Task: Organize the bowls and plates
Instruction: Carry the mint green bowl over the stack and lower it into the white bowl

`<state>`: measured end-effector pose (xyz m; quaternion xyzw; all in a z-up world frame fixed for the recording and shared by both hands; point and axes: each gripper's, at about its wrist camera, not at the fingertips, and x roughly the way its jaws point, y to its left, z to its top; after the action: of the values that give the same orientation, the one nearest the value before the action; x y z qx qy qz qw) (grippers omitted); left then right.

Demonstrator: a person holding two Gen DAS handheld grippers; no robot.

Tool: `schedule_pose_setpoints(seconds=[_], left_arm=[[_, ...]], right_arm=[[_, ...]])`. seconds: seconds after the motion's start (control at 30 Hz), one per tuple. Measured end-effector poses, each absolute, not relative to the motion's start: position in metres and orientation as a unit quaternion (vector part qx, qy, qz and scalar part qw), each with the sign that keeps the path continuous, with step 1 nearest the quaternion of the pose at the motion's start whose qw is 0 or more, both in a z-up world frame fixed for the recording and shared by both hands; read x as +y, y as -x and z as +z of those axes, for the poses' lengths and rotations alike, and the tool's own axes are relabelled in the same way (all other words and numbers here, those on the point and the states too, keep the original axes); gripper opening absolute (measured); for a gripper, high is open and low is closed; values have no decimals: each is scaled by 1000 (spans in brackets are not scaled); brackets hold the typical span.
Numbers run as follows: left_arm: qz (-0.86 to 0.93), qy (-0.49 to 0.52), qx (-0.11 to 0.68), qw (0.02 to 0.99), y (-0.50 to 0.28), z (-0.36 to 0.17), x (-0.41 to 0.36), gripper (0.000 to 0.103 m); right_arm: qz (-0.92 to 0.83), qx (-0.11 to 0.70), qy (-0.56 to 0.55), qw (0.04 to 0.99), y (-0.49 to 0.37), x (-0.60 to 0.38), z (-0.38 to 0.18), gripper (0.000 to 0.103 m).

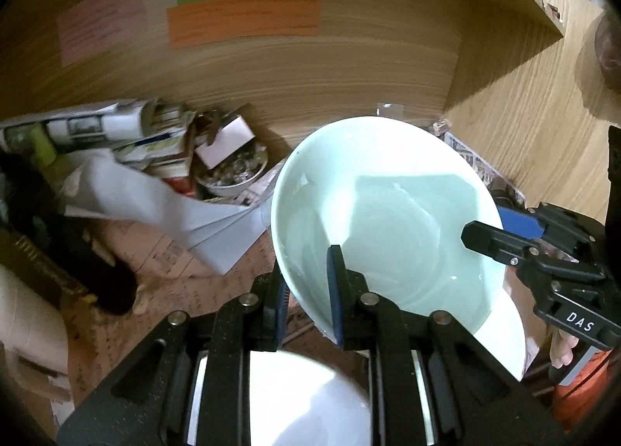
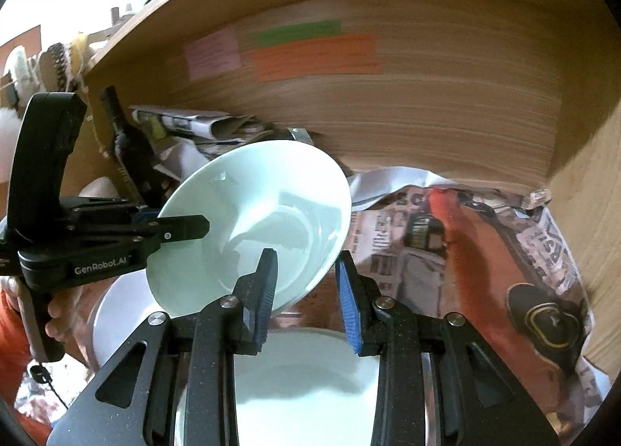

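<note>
1. Wooden alcove with coloured paper notes [image 1: 240,19] on the back wall; newspaper [image 2: 427,236] covers the surface, clutter piled at the left.
2. Pale green bowl [image 1: 388,213] is up off the surface, tilted, carried between both my tools.
3. Left gripper [image 1: 306,291] is clamped on the near rim, one pad inside, one outside. Right gripper [image 2: 306,291] pinches the opposite rim likewise.
4. I judge it glazed ceramic: stiff, slick, breakable, moderately heavy. The rim is the only purchase.
5. White plates [image 2: 306,380] lie below.
</note>
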<state>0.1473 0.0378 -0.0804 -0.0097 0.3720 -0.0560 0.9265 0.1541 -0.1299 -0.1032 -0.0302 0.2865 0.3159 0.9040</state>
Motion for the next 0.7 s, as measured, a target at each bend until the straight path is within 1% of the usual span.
schedule_pose_setpoints(seconds=[0.23, 0.47, 0.7], left_arm=[[-47, 27, 360, 932, -116, -84, 63, 18], [-27, 22, 347, 937, -85, -88, 83, 18], [-10, 27, 347, 937, -61, -99, 100, 18]], right_arm=[[333, 282, 37, 899, -133, -109, -103, 28], [354, 282, 34, 891, -117, -88, -105, 28], [371, 290, 41, 881, -103, -72, -111, 28]])
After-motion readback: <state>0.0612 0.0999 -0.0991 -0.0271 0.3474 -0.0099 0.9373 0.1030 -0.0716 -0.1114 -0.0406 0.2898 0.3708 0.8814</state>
